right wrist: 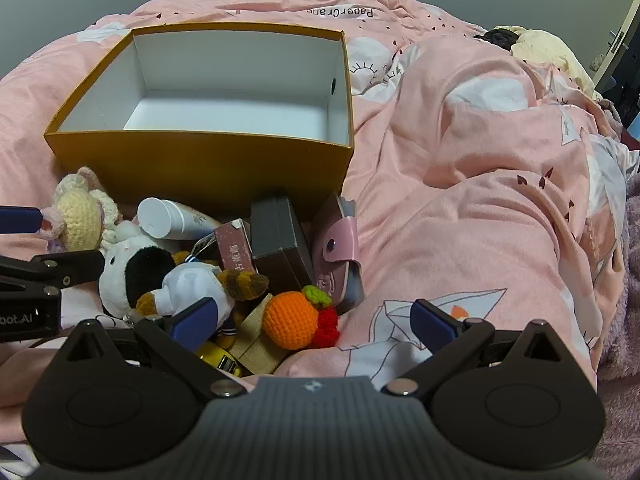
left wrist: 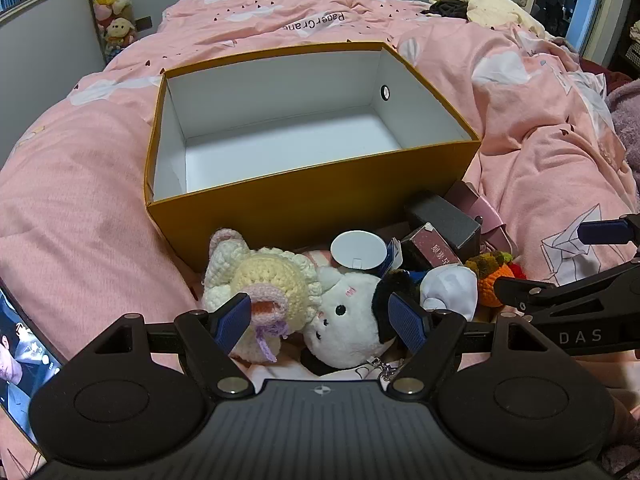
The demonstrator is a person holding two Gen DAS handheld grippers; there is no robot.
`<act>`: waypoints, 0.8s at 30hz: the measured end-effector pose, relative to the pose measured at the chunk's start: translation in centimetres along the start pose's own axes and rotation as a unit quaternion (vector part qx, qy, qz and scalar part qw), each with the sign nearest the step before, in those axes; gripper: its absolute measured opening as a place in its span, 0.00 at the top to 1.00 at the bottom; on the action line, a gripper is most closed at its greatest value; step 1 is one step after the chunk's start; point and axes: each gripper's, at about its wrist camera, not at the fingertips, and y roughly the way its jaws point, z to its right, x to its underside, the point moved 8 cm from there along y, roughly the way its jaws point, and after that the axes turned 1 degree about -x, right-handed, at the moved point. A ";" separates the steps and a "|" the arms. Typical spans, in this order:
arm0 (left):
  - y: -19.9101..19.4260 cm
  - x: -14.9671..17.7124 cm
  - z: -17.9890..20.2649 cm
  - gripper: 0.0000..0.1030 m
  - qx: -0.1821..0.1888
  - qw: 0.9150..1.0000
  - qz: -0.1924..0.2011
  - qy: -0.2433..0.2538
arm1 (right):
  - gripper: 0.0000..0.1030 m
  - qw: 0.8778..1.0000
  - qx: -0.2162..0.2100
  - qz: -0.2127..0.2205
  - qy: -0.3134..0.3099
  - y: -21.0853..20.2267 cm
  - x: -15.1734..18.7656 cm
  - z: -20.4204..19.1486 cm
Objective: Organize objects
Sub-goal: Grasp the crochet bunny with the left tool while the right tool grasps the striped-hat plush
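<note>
A phone with a lit screen [left wrist: 22, 356] was cut off by the left edge of the left wrist view, its picture too blurred to read. The small maroon cardboard box [right wrist: 236, 248] bore printed characters too small to make out, and its lower end was hidden behind the white-shirted plush doll [right wrist: 192, 284]. A yellow object [right wrist: 218, 356] showed only a corner beneath the right tongs' [right wrist: 312, 322] blue pad. The tan wooden block [right wrist: 256, 344] lay partly hidden under the orange crocheted fruit [right wrist: 290, 320]. The grey cardboard box [right wrist: 280, 240] covered part of the pink leather pouch [right wrist: 336, 256]. The stacked plush toys [left wrist: 110, 4] by the wall ran out past the top edge.
</note>
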 end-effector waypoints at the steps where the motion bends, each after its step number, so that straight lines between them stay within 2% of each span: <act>1: 0.0 0.0 0.0 0.13 -0.002 1.000 0.000 0.001 | 0.01 1.000 0.000 -0.001 0.000 0.0 0.0 0.0; 5: 0.0 0.0 0.0 0.13 -0.006 1.000 0.001 0.005 | 0.01 1.000 -0.001 -0.002 -0.002 0.1 0.1 -0.1; 11: -0.2 -0.2 0.1 0.14 0.010 1.000 0.006 -0.001 | 0.01 1.000 -0.001 -0.003 -0.002 0.0 0.1 -0.1; 16: -1.0 -0.4 0.8 0.24 0.039 0.999 0.021 0.010 | 0.01 1.000 -0.014 0.000 0.006 0.0 0.2 -0.1; 22: -1.2 -0.4 1.2 0.28 0.059 0.998 0.024 0.018 | 0.06 0.997 -0.058 0.041 0.023 -0.6 -0.4 0.0; 24: -1.3 -0.5 0.9 0.33 0.057 0.998 0.028 0.015 | 0.06 0.996 -0.064 0.059 0.023 -0.8 -0.8 0.0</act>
